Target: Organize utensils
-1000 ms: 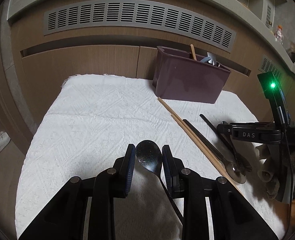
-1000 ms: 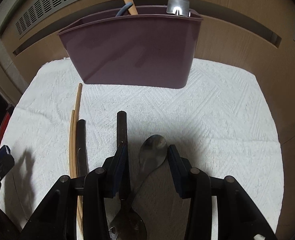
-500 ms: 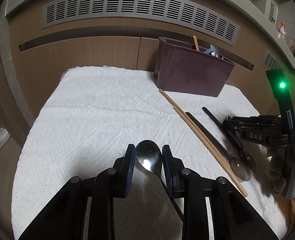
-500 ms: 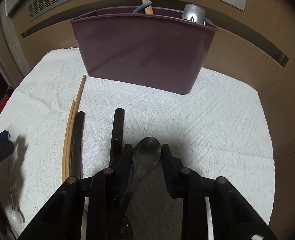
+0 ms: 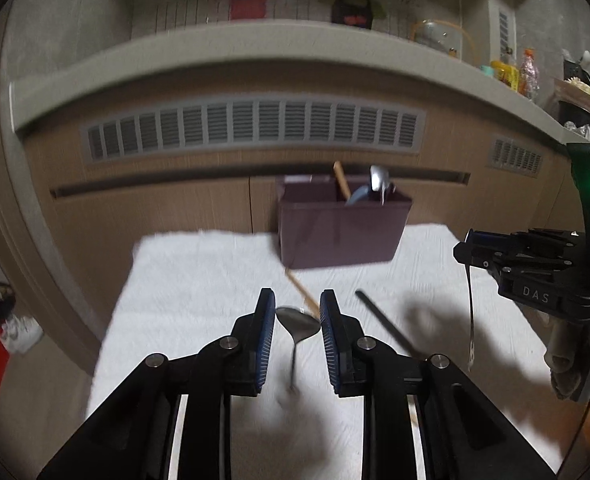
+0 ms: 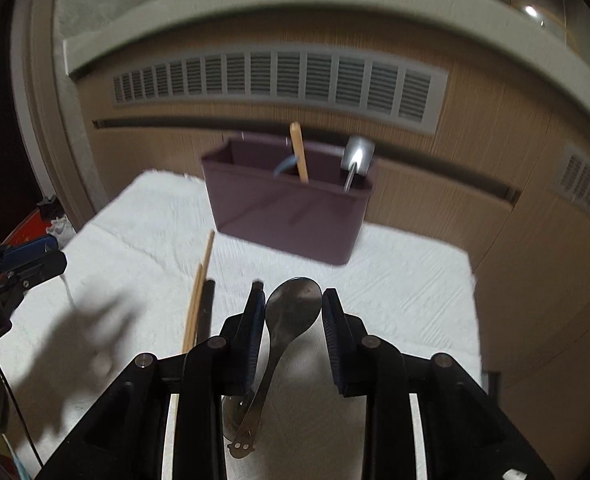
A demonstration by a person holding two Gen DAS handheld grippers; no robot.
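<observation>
My left gripper (image 5: pixel 297 295) has a metal spoon (image 5: pixel 297 325) by the bowl. Its jaws are closing on the bowl, and the handle hangs down above the white towel (image 5: pixel 199 288). My right gripper (image 6: pixel 293 289) is shut on the bowl of a second spoon (image 6: pixel 291 308), whose handle dangles toward me. In the left wrist view the right gripper (image 5: pixel 469 249) shows at the right with that spoon's handle (image 5: pixel 471 320) hanging below it. A purple utensil bin (image 5: pixel 341 236) (image 6: pixel 287 212) stands at the back of the towel and holds a wooden stick, a spoon and a blue-grey piece.
Wooden chopsticks (image 6: pixel 199 288) (image 5: pixel 301 294) and a black-handled utensil (image 6: pixel 207 308) (image 5: pixel 383 330) lie on the towel between the grippers. A wooden cabinet with a grey vent (image 5: pixel 251 128) rises behind the bin. The towel's right edge (image 6: pixel 469 280) is close to my right gripper.
Both grippers have risen and carried their spoons up off the towel. The right jaws closed onto their spoon's bowl. Both views now take in more of the cabinet and the wall.
</observation>
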